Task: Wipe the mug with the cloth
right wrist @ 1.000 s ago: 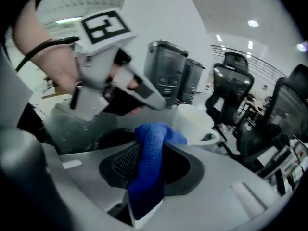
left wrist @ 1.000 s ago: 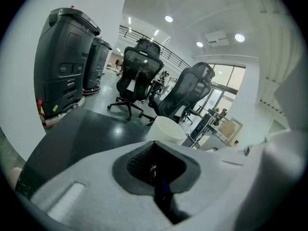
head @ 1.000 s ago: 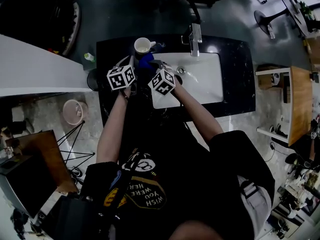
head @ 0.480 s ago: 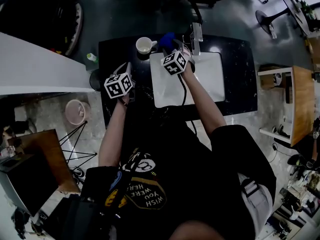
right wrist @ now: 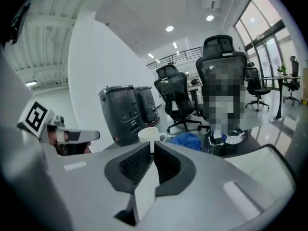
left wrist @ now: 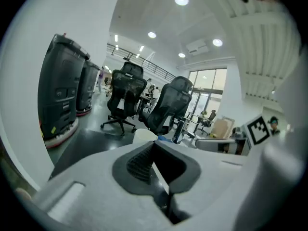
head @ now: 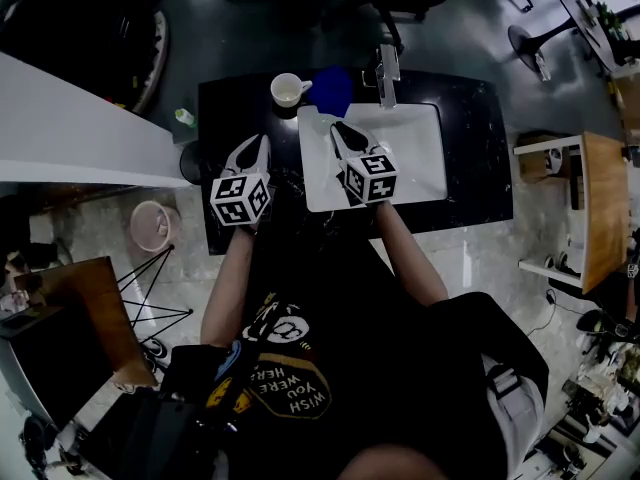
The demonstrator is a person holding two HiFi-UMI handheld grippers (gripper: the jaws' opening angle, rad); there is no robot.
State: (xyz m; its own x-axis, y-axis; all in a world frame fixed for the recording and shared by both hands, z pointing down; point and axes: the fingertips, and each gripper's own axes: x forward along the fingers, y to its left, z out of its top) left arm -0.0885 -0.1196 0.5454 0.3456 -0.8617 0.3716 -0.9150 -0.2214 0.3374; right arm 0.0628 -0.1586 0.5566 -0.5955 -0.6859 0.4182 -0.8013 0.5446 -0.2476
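I am holding both tongs empty: the left tongs [head: 261, 141] pressed together, the right tongs [head: 336, 128] just closing on nothing. The mug [head: 288, 90] is standing on the table [head: 470, 148] ahead of the left tongs, with the cloth [head: 332, 88] beside it and nearer the right.

1 white mug [head: 288, 90] stands upright — blue cloth [head: 331, 89] crumpled just beside its handle.

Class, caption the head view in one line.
Left gripper and right gripper, its jaws just closing, hang empty; mug and cloth sit beside the sink.
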